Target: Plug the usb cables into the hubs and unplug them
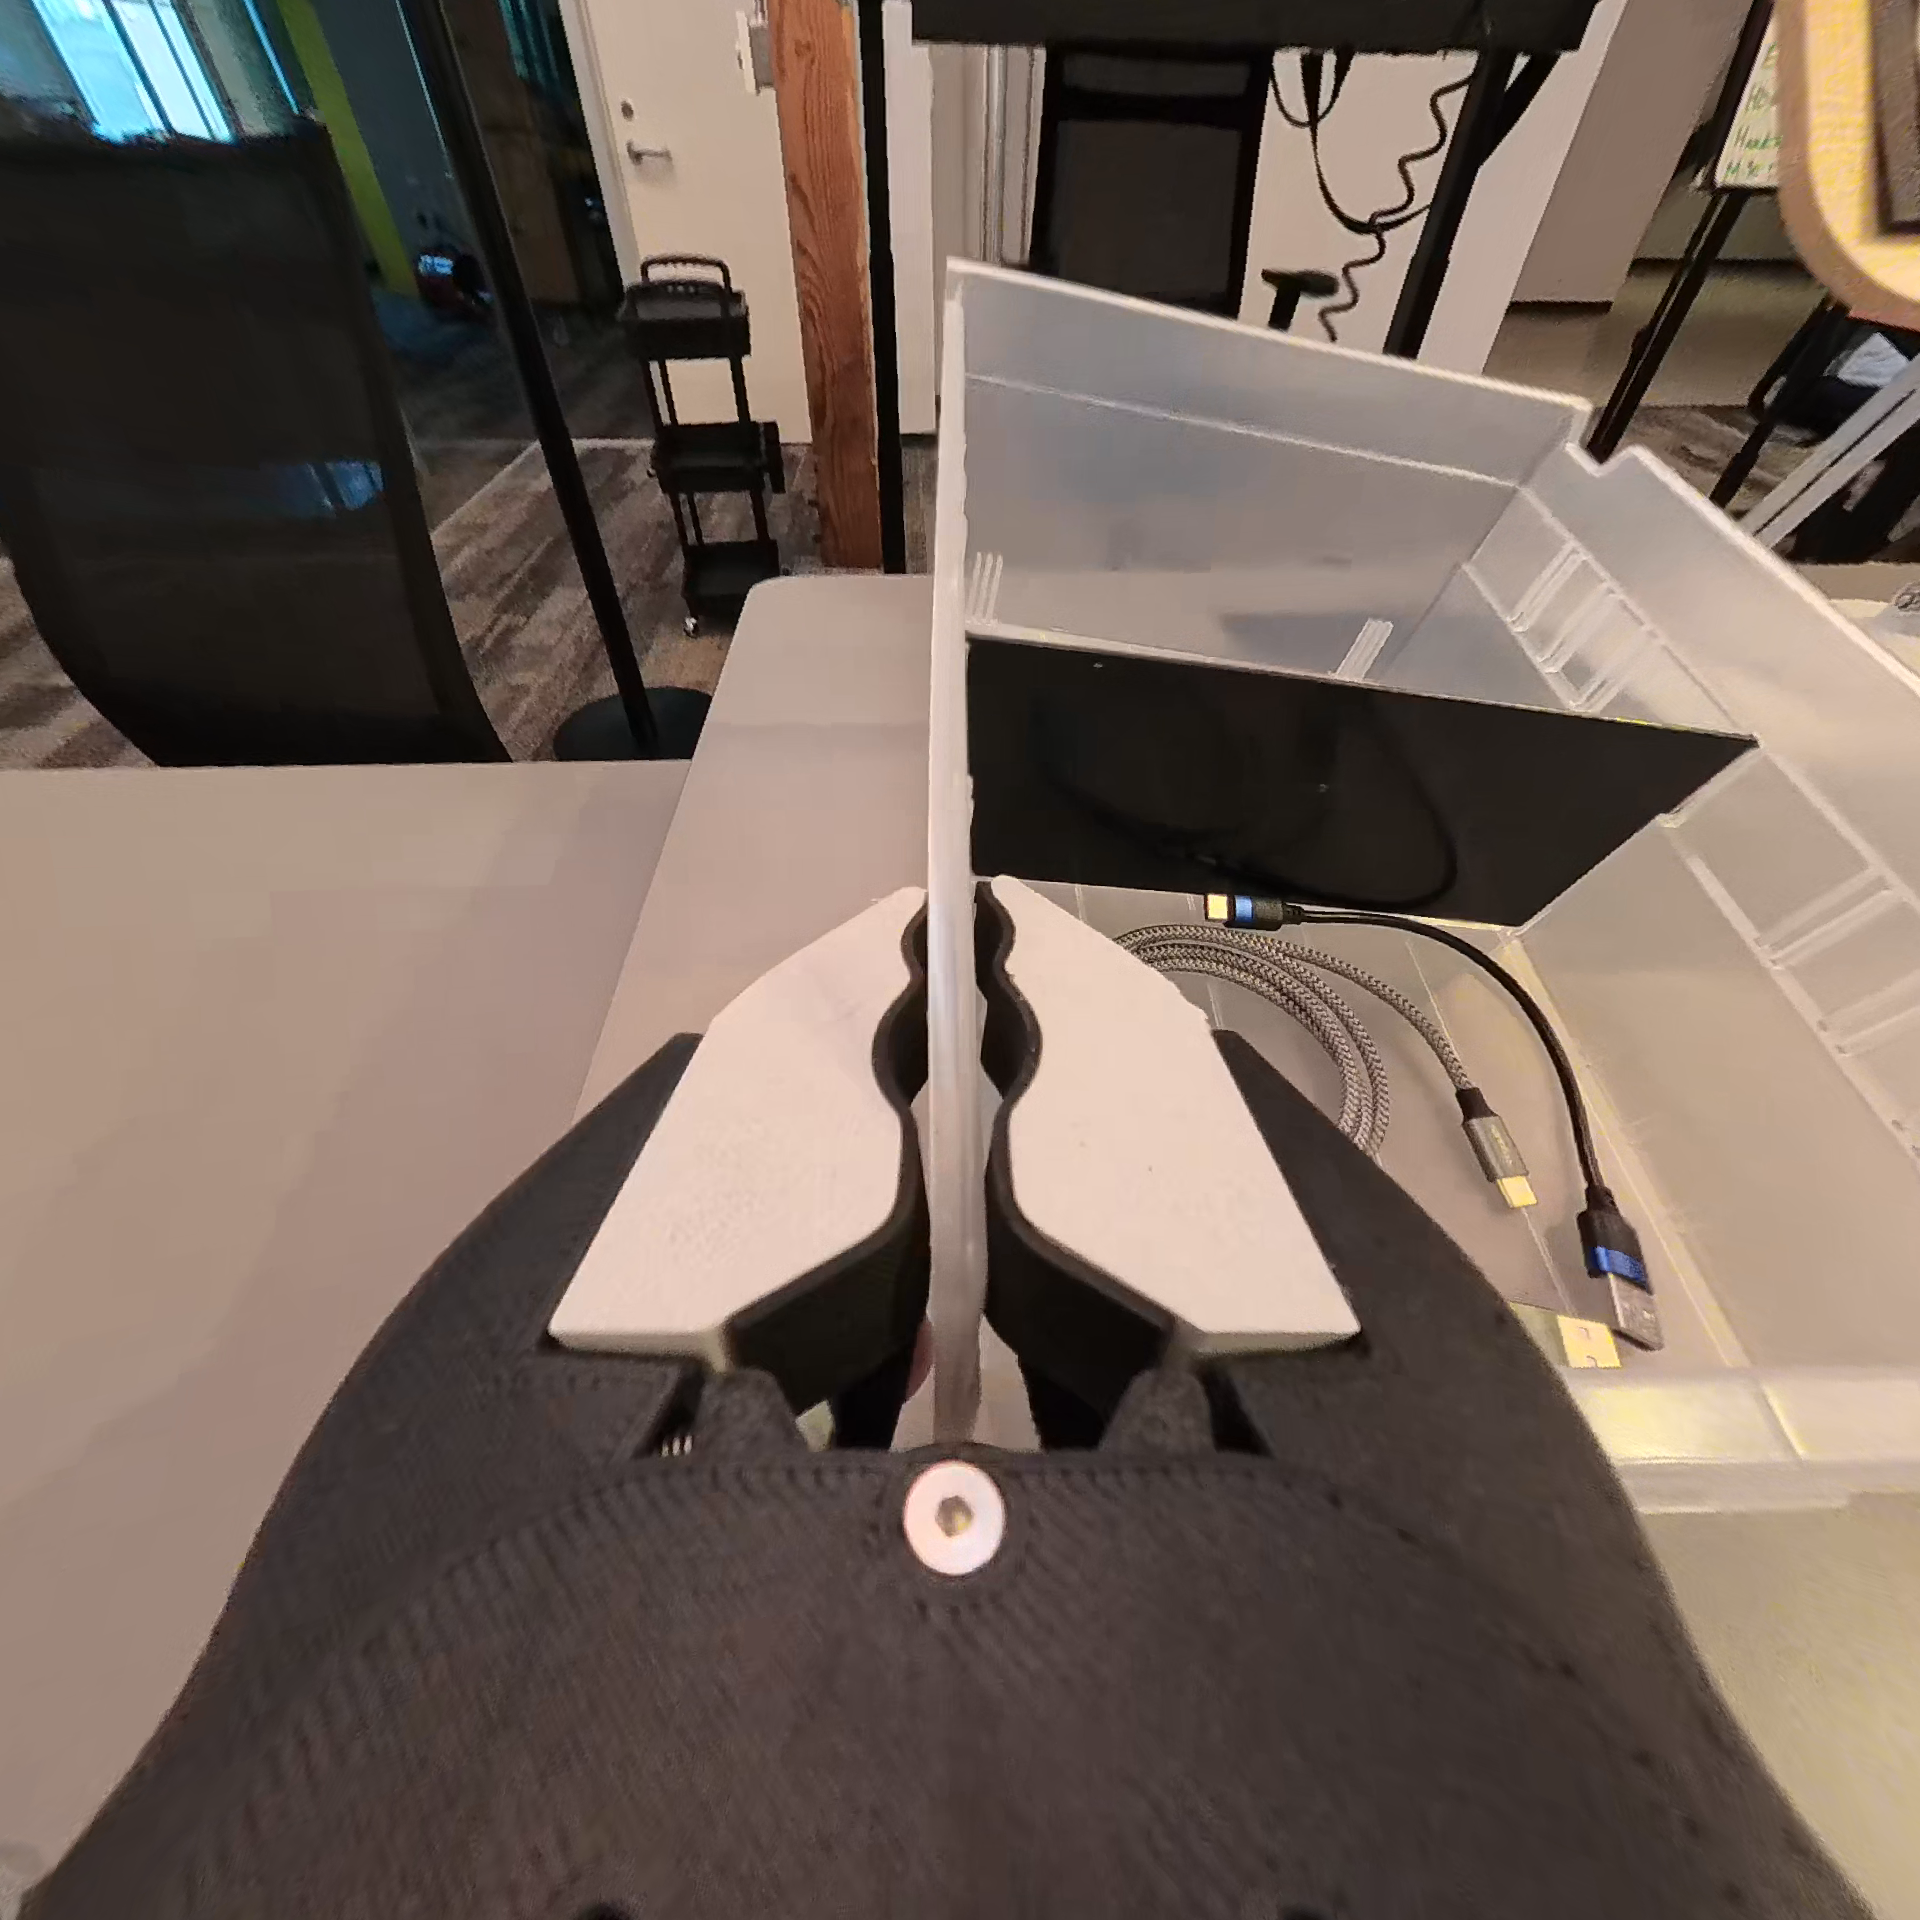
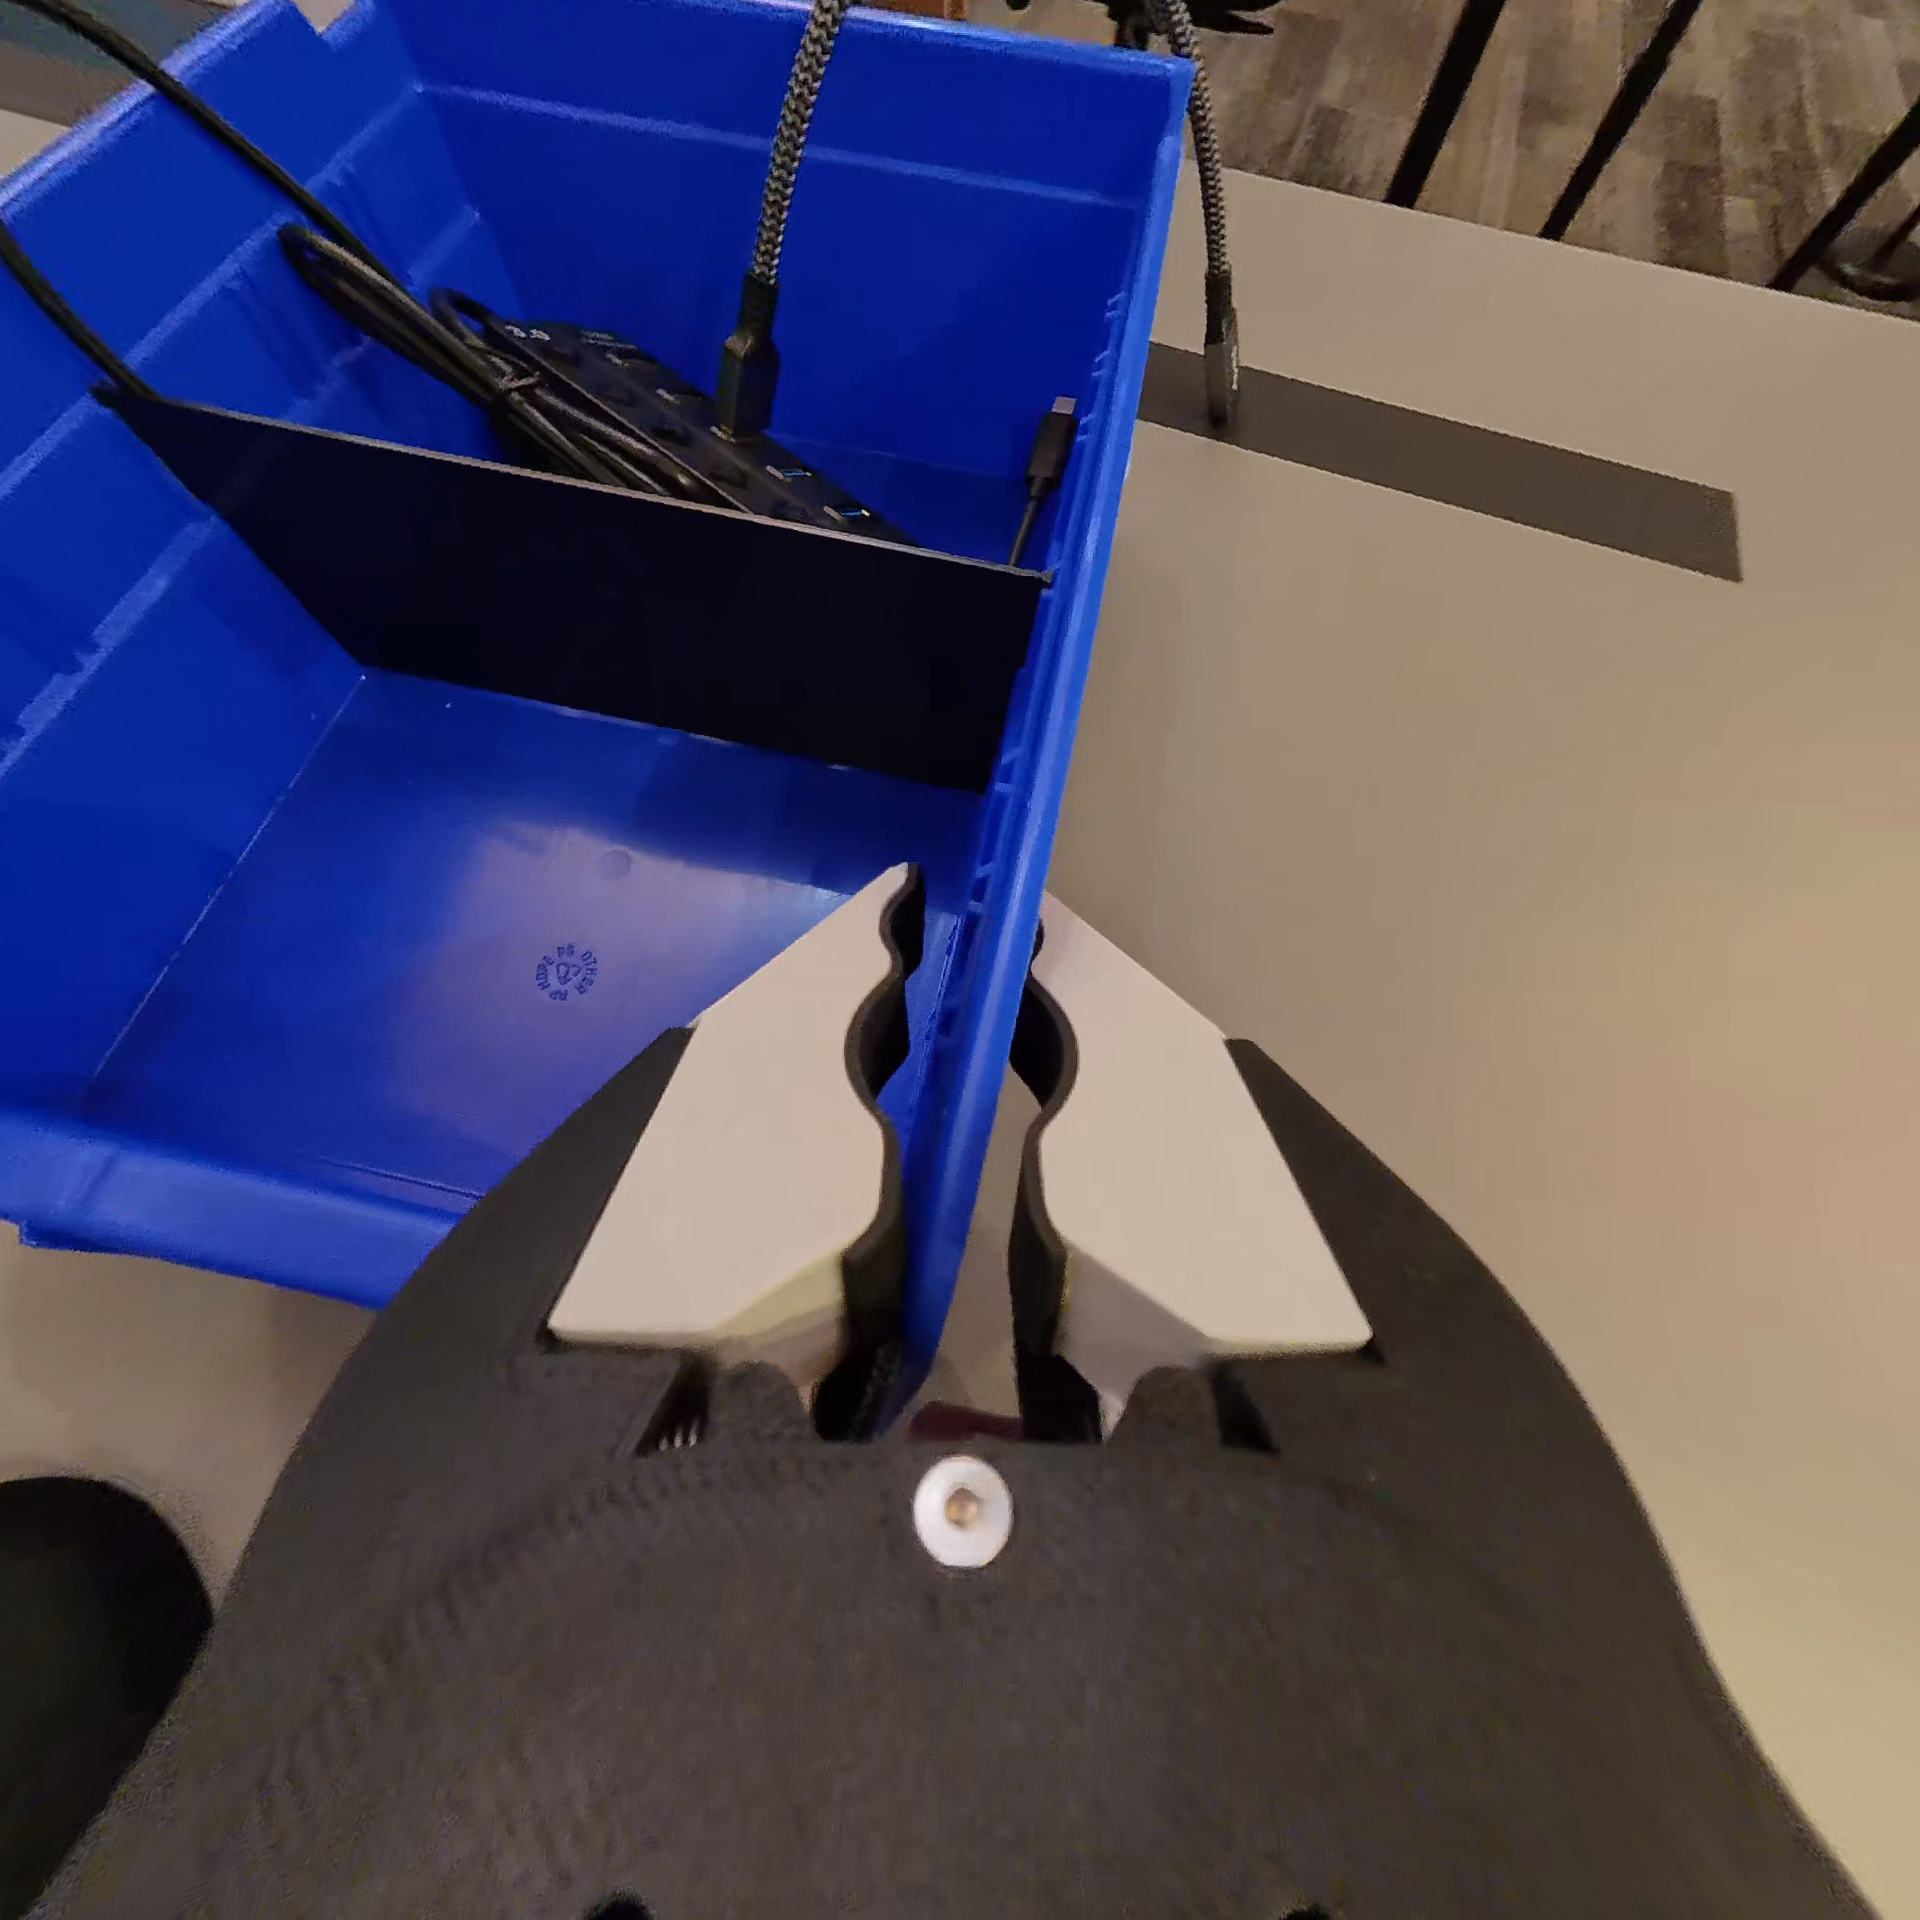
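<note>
While the left gripper pinches the near wall of the clear bin, the right gripper clamps the blue bin by its right wall. Two loose cables lie in the clear bin before a black divider. Behind the blue bin's divider sits the hub, a braided cable plugged in.

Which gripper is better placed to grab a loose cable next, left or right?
Left, probably. The left gripper clamps the clear bin wall beside the loose cables. The right gripper clamps the blue bin wall.
</note>
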A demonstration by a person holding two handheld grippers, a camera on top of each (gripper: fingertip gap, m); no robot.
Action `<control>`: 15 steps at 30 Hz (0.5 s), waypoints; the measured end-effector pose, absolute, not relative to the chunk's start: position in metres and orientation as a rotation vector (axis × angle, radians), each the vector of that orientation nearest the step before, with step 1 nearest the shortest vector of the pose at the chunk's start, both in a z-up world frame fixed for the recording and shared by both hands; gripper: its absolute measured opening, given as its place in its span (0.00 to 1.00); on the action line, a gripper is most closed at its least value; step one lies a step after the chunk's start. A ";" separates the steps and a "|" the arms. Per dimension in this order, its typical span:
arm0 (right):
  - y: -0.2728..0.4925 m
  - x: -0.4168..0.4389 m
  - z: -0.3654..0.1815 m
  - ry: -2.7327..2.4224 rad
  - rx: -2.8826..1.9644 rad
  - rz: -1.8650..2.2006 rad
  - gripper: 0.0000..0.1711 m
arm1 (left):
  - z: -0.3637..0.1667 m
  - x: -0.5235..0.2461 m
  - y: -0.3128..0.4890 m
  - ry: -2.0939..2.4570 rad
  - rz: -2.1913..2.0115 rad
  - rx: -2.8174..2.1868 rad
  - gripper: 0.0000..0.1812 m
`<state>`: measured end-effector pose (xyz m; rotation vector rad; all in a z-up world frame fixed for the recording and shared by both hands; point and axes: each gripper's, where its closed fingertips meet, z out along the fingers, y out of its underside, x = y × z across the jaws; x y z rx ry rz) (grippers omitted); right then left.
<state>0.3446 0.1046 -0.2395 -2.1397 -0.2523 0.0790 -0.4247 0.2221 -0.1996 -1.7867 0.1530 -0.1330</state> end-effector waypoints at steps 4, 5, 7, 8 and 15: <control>0.102 0.318 -0.240 -0.301 -2.142 0.100 0.07 | -0.187 -0.425 0.218 0.182 -0.106 -1.756 0.03; 0.101 0.310 -0.240 -0.311 -2.143 0.116 0.07 | -0.184 -0.425 0.217 0.189 -0.102 -1.747 0.03; 0.098 0.293 -0.240 -0.343 -2.144 0.143 0.08 | -0.178 -0.426 0.215 0.199 -0.098 -1.736 0.03; 0.097 0.284 -0.240 -0.352 -2.141 0.151 0.09 | -0.175 -0.427 0.214 0.196 -0.101 -1.731 0.03; 0.091 0.220 -0.243 -0.433 -2.145 0.242 0.20 | -0.156 -0.432 0.205 0.147 -0.157 -1.700 0.03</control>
